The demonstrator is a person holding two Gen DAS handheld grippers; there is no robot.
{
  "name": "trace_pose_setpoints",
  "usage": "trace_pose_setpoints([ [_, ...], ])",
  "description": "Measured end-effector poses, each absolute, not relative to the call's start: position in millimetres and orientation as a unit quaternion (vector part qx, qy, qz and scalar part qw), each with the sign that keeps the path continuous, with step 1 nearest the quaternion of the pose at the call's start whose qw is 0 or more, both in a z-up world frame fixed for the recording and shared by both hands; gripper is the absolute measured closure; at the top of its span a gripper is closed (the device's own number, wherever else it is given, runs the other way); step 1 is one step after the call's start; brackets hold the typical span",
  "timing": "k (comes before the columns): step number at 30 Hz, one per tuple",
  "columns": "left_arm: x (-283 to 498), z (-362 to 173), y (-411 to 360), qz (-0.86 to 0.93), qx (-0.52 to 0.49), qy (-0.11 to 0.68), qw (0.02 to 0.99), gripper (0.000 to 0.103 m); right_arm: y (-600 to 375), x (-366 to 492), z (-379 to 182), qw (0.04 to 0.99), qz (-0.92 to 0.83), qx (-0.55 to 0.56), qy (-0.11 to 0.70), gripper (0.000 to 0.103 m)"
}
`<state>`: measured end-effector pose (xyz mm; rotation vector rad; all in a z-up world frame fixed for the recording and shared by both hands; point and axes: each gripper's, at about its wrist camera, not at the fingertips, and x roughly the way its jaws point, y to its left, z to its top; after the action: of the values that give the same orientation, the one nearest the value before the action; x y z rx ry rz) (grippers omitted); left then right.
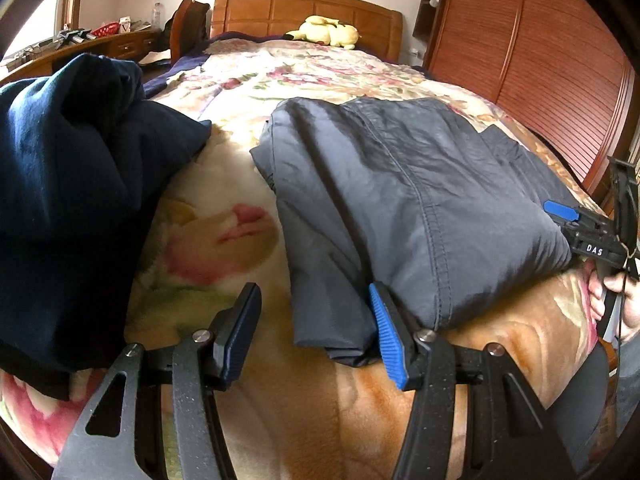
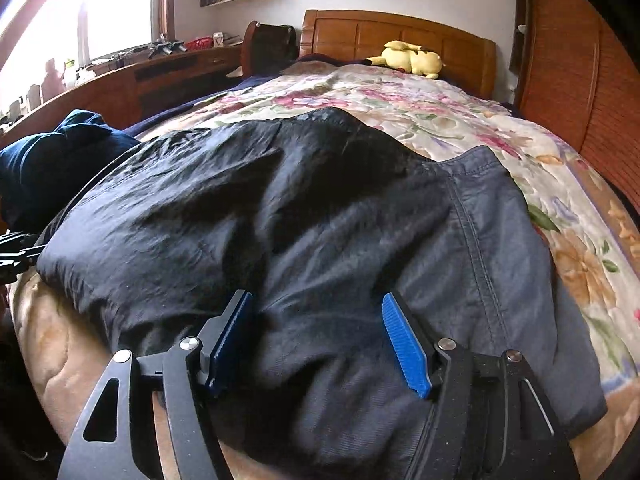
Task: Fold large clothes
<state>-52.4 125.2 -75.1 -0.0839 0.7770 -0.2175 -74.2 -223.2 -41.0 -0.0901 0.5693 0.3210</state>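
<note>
Grey trousers (image 1: pixel 400 200) lie across the near part of the bed, on the floral quilt (image 1: pixel 248 92), already doubled into a thick, fairly neat bundle; several layers show at the near left corner. I judge the fold well along, perhaps one more fold and a smoothing left, though I cannot tell how many layers there are.

My left gripper (image 1: pixel 316 336) stands wide open at the bundle's near left corner, one blue pad against the fabric edge, nothing clamped. My right gripper (image 2: pixel 320 340) is also spread wide, low over the near edge with cloth bulging between its fingers, but it is not pinching it.

Around: a dark navy garment (image 1: pixel 72 184) heaped to the left, just beside the trousers and not touching them, apparently not yet folded. Yellow plush toy (image 2: pixel 412 58) by the wooden headboard (image 2: pixel 400 36), well apart. Wardrobe (image 1: pixel 540 52) on the right, cluttered desk (image 2: pixel 160 68) on the left. Quilt beyond the bundle is free; the navy heap crowds the left side.
</note>
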Motion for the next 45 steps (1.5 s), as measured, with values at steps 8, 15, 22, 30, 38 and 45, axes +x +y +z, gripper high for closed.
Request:
trace_pose_setpoints([
  [8,-52.9,-75.6,125.6,-0.143,-0.069,0.371,0.915,0.073,-222.2,-79.6,-48.6,0.95,0.156,-0.047,0.267,0.033],
  [15,-60.3,-33.8,106.7,-0.158,-0.04,0.316,0.935,0.087,-229.5,-82.0,-48.3,0.949,0.161,-0.044,0.266,0.033],
  [22,-38.2,30.8,65.4,-0.196,0.002,0.26,0.946,0.09,-251.7,-96.5,-32.4,0.953,0.167,-0.011,0.254,0.033],
  [30,-0.7,78.7,-26.1,-0.262,0.056,0.23,0.935,0.091,-296.2,-121.4,-16.6,0.964,0.128,-0.004,0.231,0.033],
  [38,9.8,92.1,-128.5,-0.335,0.088,0.231,0.909,0.091,-341.6,-148.9,-19.0,0.971,0.09,0.019,0.218,0.033],
  [45,-16.3,91.5,-219.3,-0.423,0.123,0.247,0.863,0.091,-357.0,-167.1,-26.6,0.973,0.063,0.032,0.219,0.033],
])
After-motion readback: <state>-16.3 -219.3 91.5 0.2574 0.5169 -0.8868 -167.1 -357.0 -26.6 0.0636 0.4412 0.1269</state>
